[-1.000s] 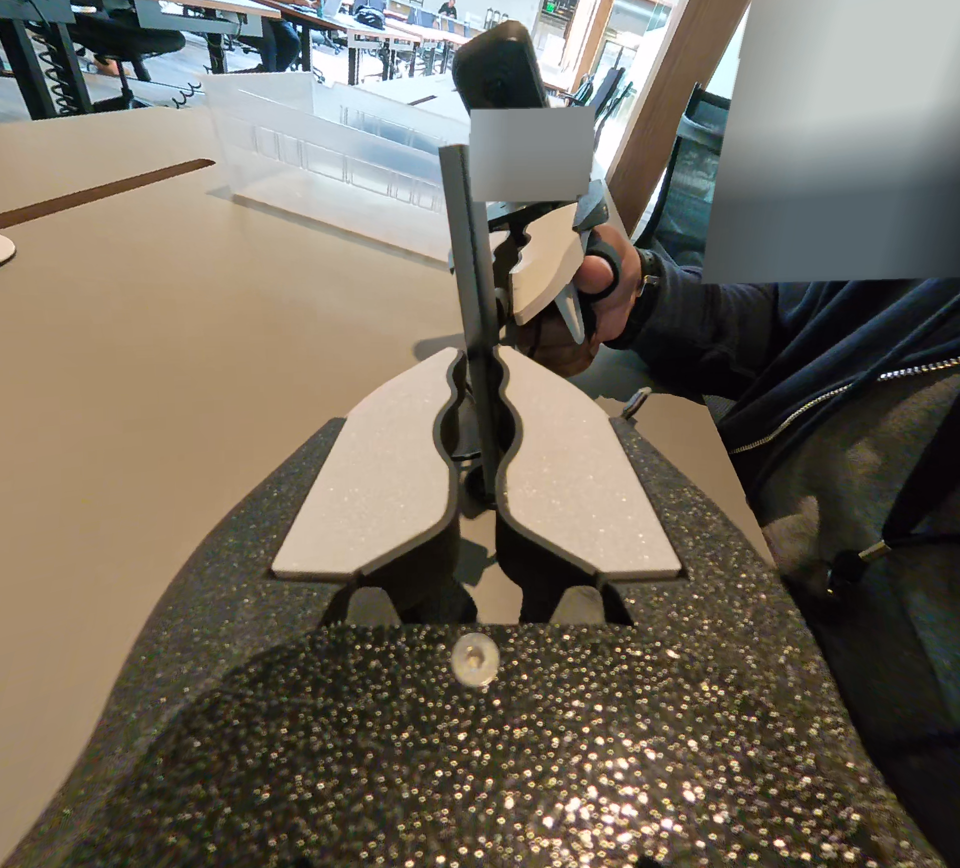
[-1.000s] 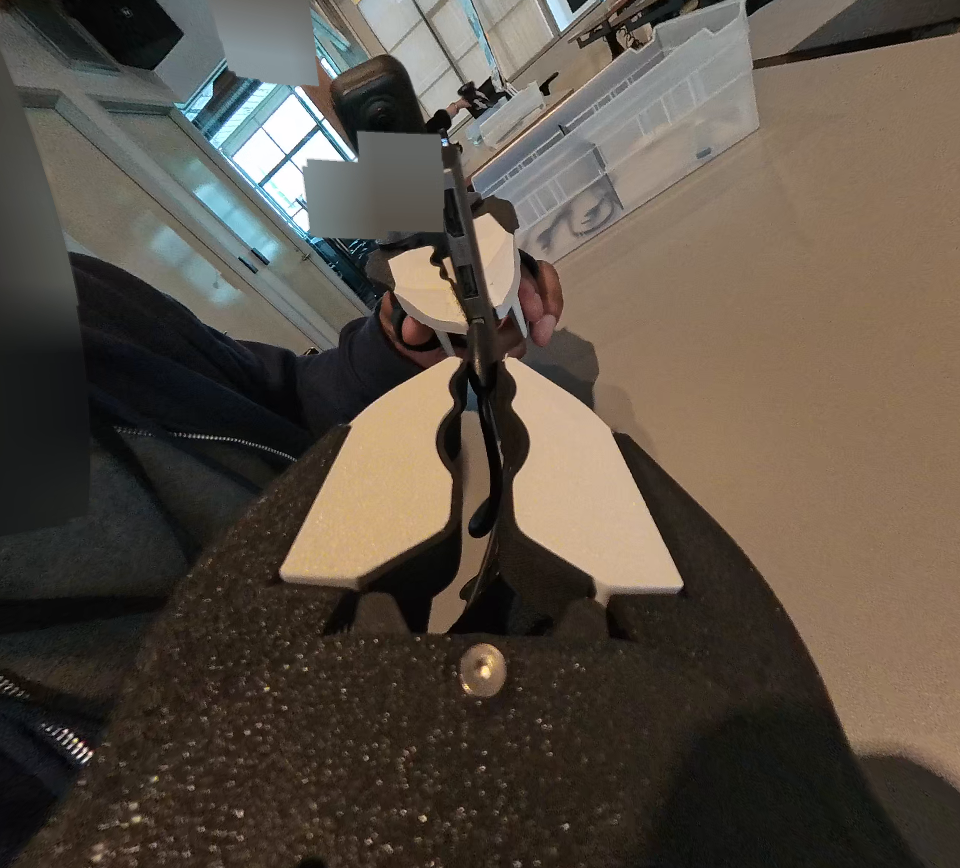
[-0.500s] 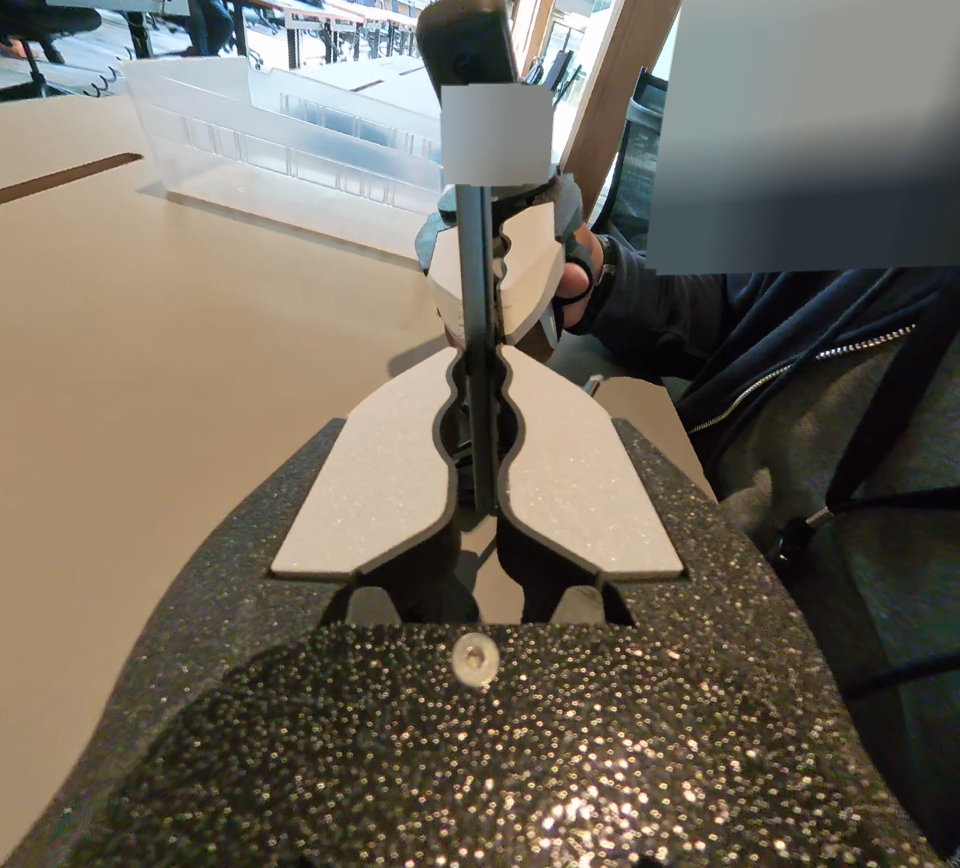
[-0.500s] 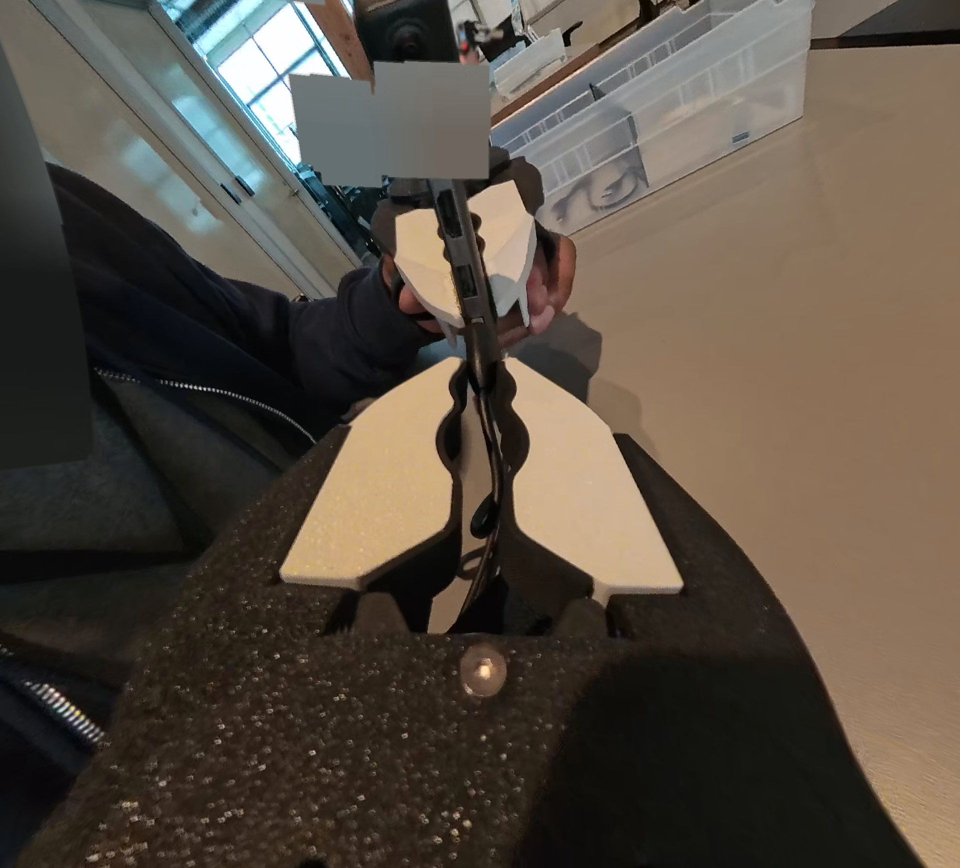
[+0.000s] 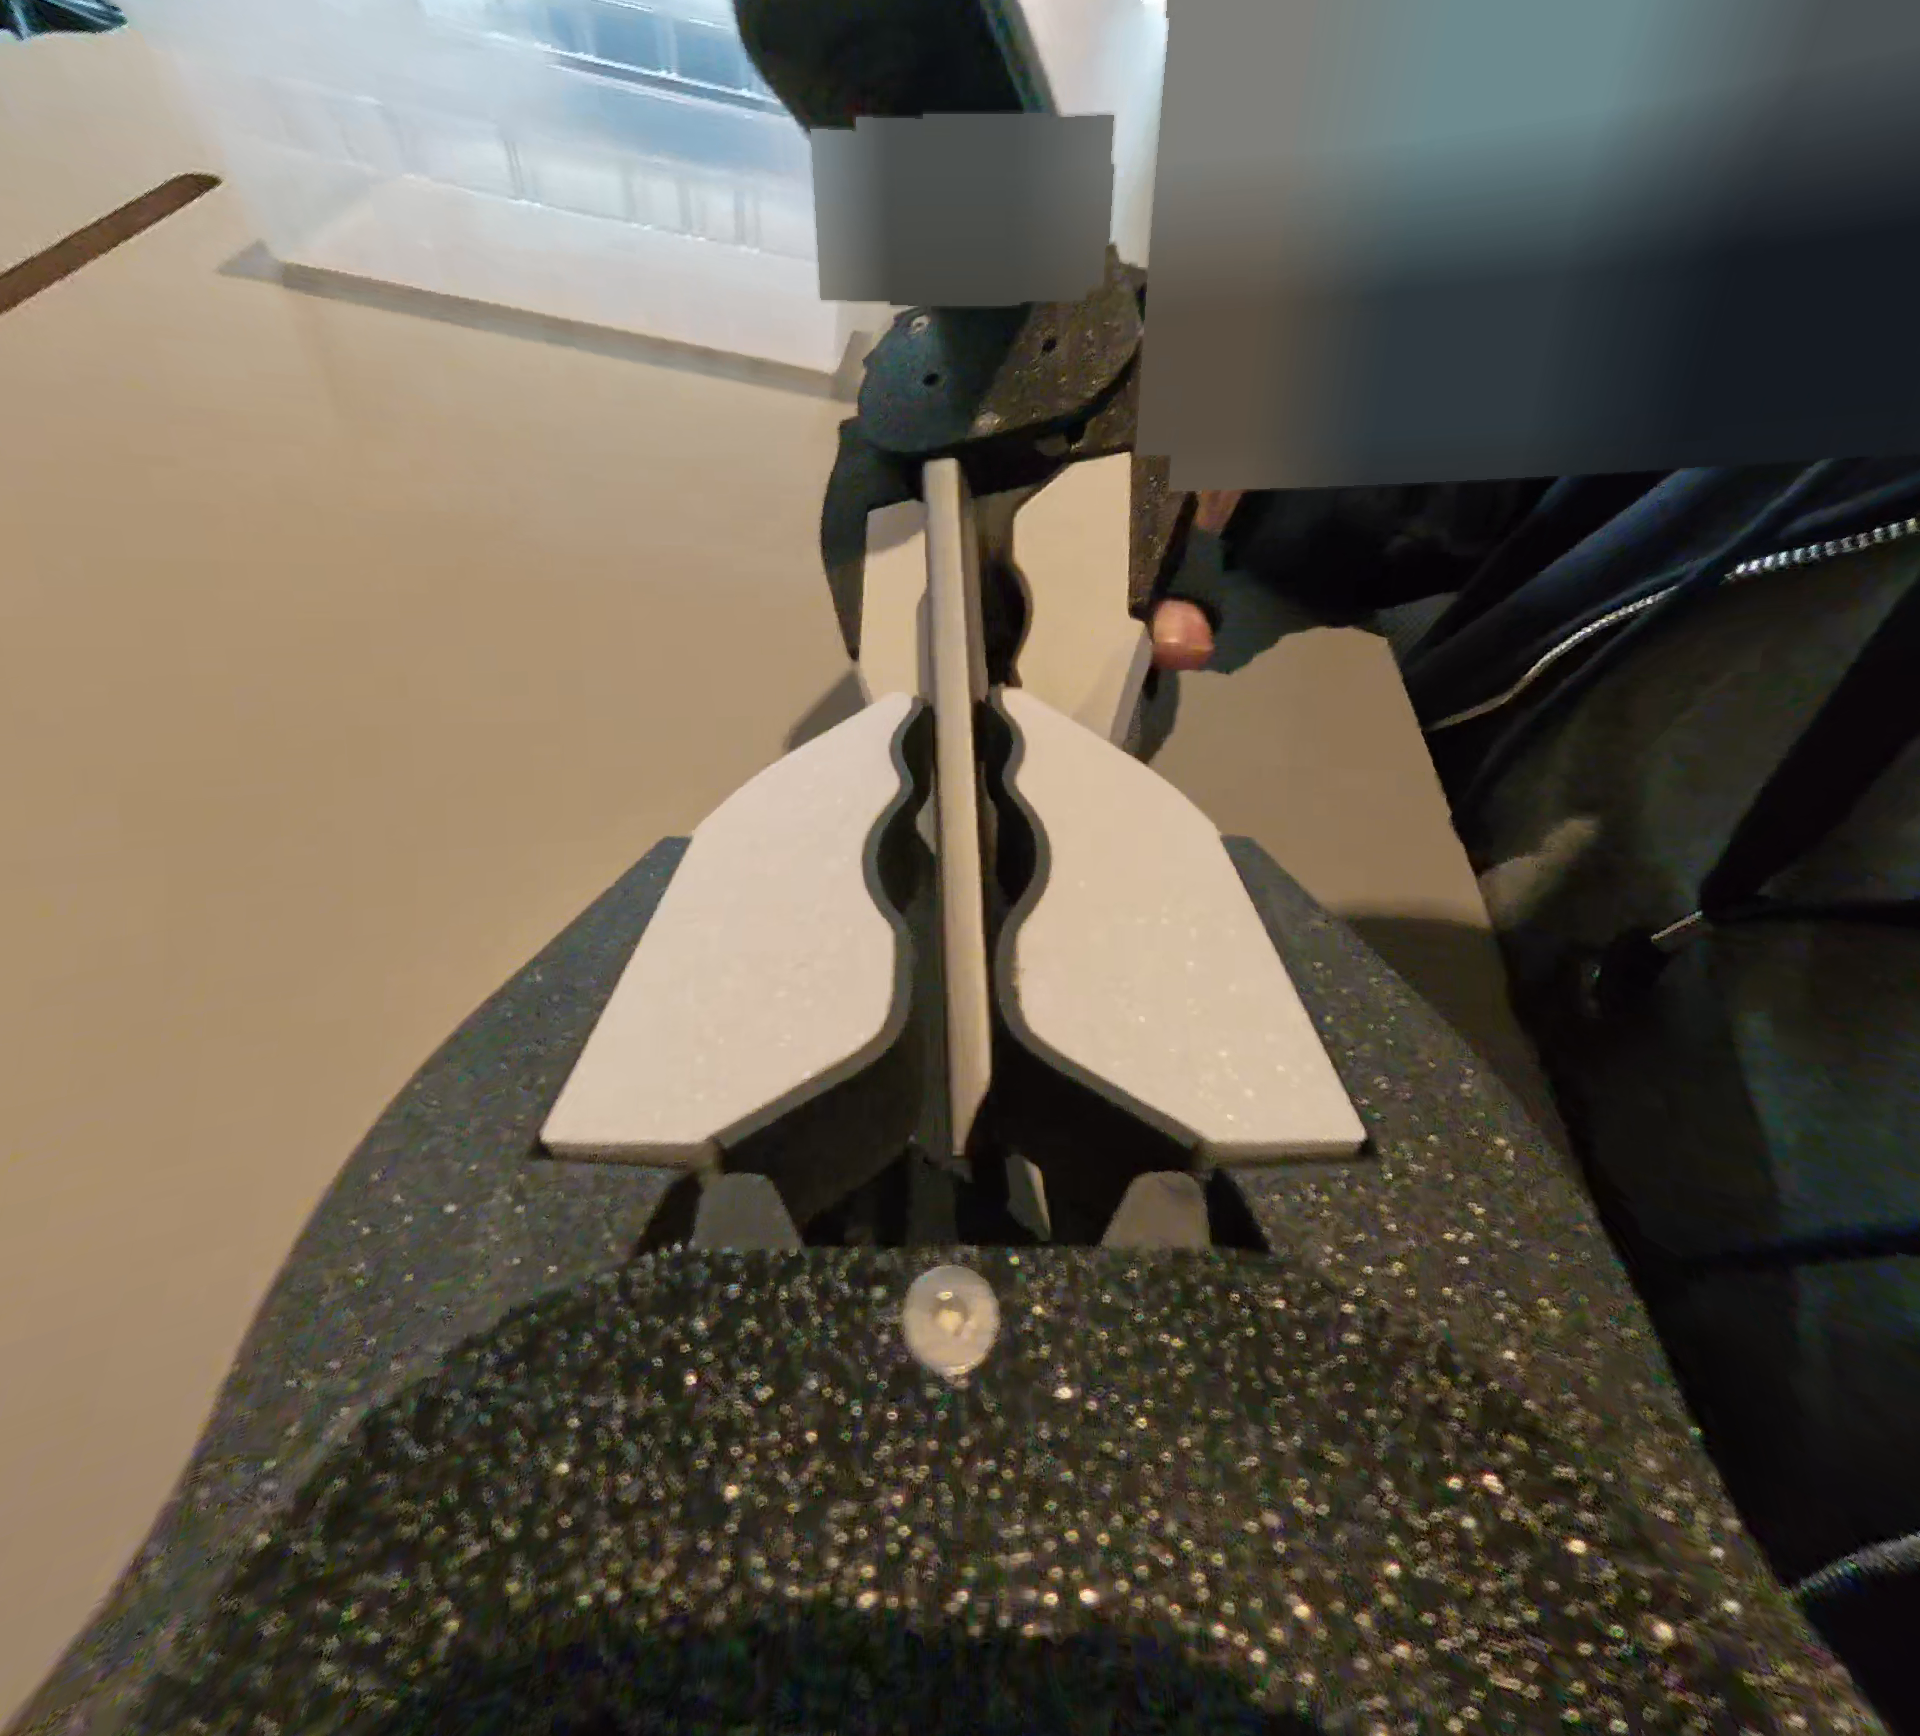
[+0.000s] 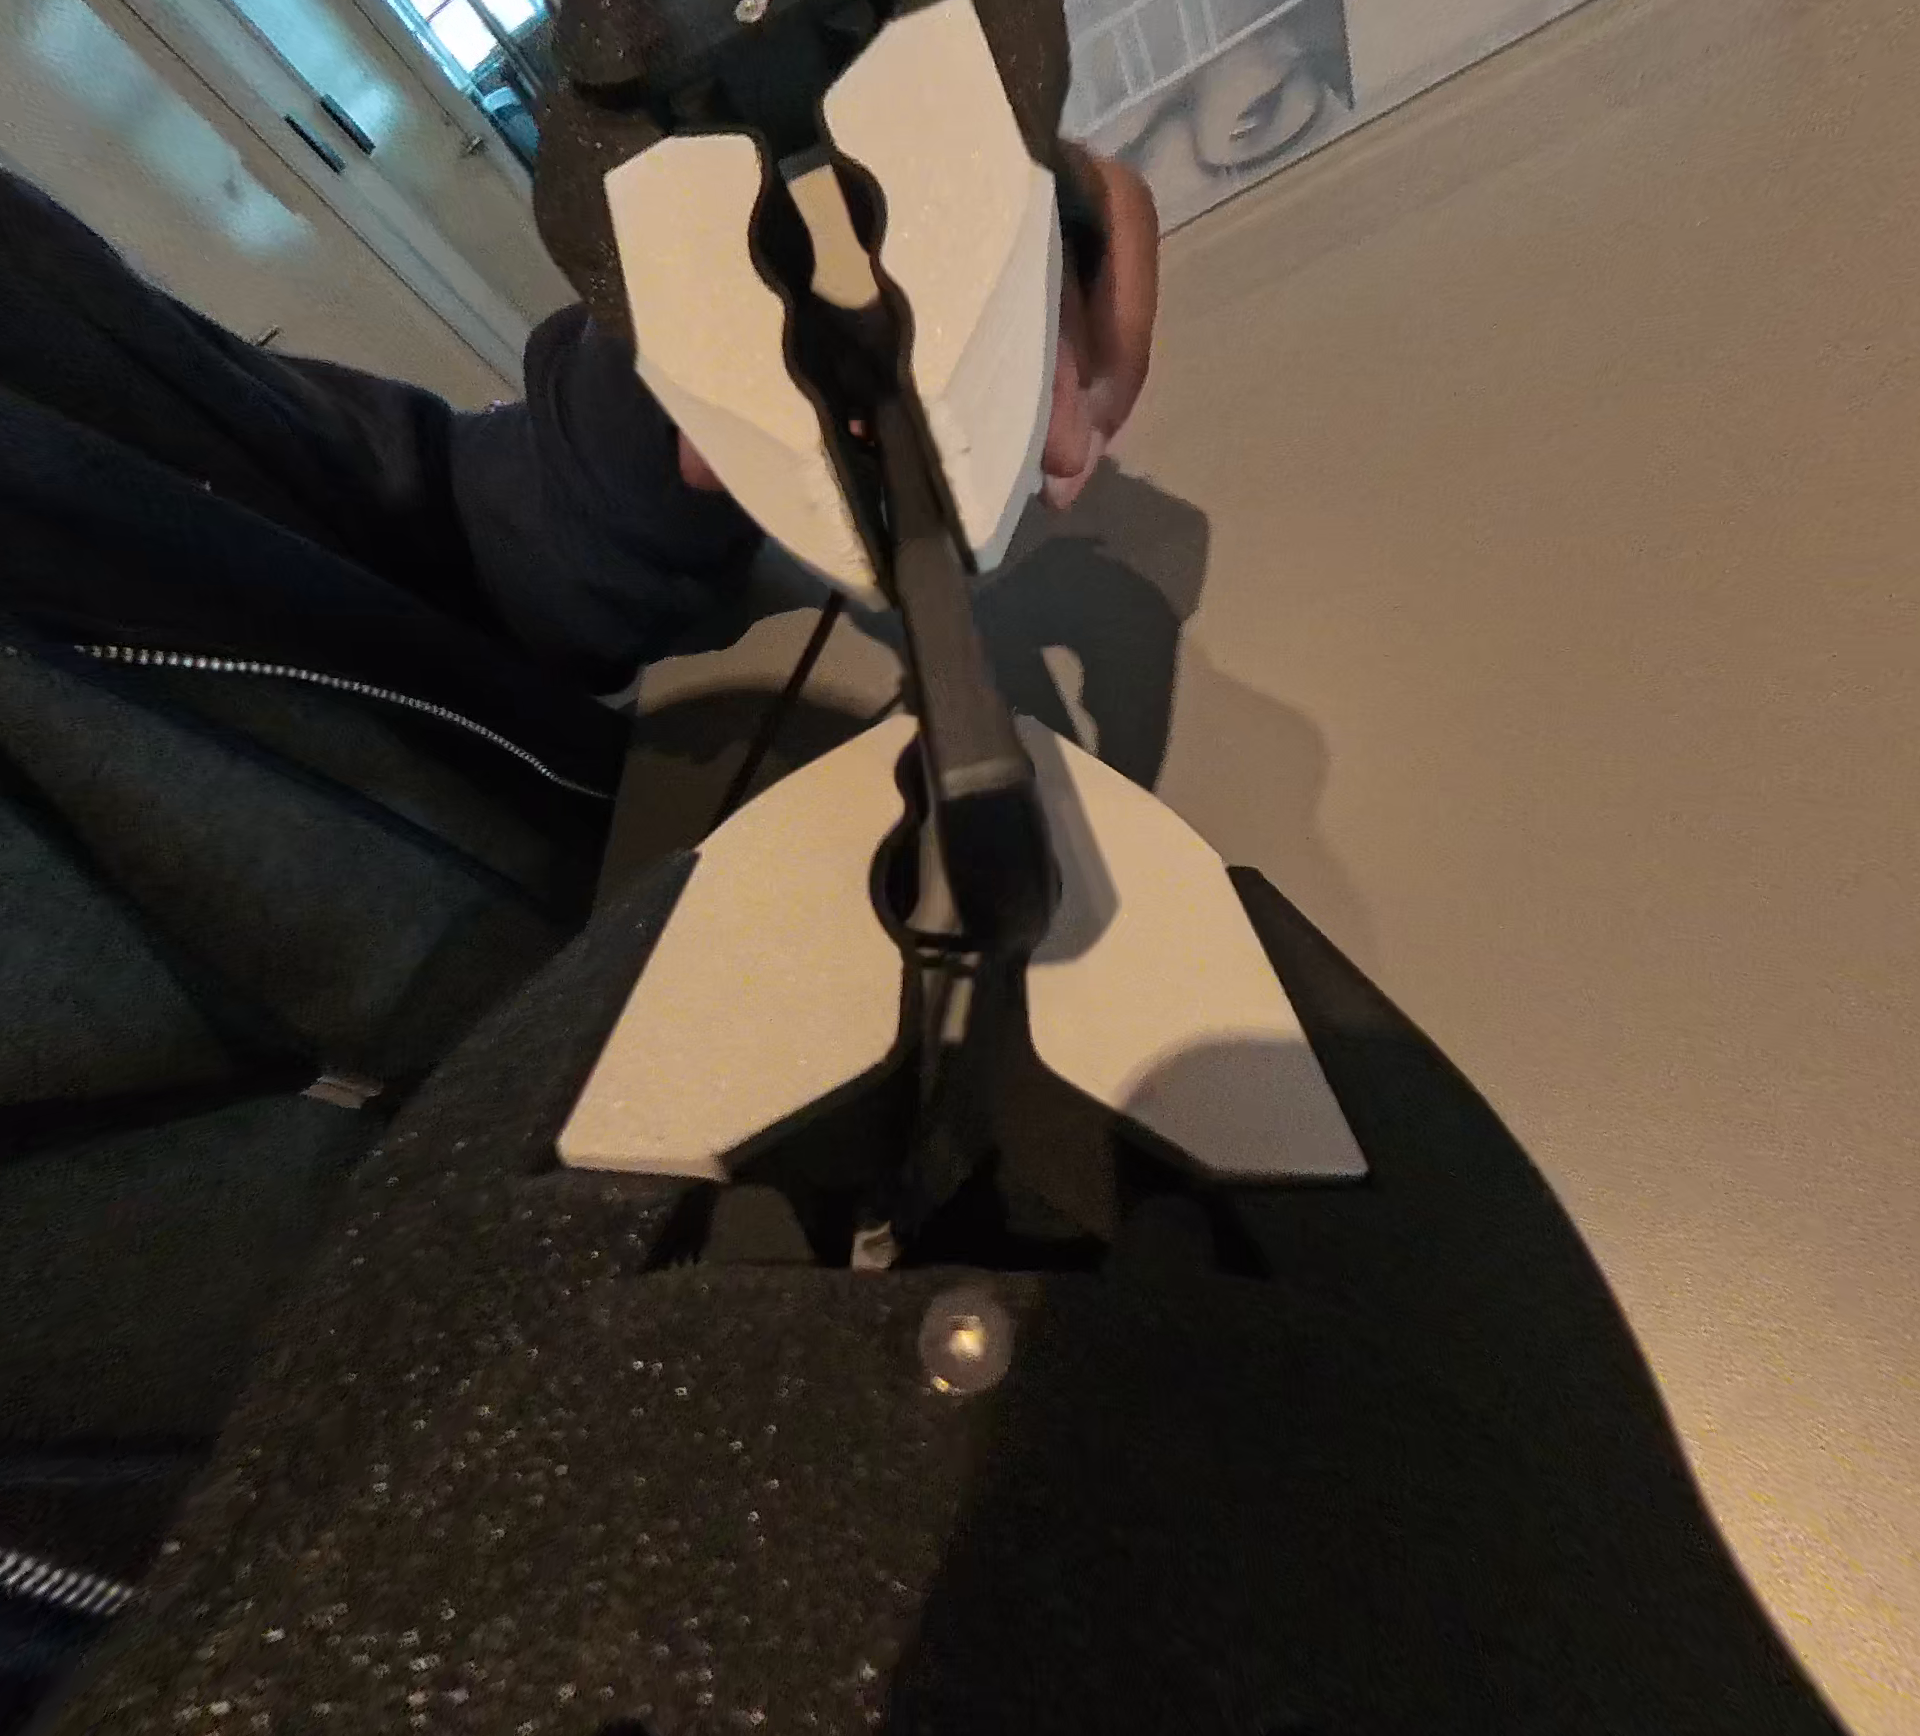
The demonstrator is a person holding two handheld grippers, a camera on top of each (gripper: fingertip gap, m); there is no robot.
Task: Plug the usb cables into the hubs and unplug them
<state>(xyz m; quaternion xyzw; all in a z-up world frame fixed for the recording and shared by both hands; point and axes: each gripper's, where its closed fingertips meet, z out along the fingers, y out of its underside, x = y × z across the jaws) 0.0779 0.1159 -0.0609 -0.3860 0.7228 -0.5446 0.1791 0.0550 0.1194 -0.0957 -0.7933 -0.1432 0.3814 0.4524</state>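
Left wrist view: left gripper clenched on thin grey hub, held edge-on and reaching toward right gripper just beyond, above beige table, clear bin behind. Right wrist view: right gripper clamped on black usb cable plug, nose apparently meeting hub in left gripper. Likely plugging step underway; seating unclear. Next: straight push along hub axis, no twisting.

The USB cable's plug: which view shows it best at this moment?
The right wrist view. There the dark USB plug runs from the right claw toward the grey hub in the left claw. The left wrist view shows only the hub's thin edge; the plug is hidden.
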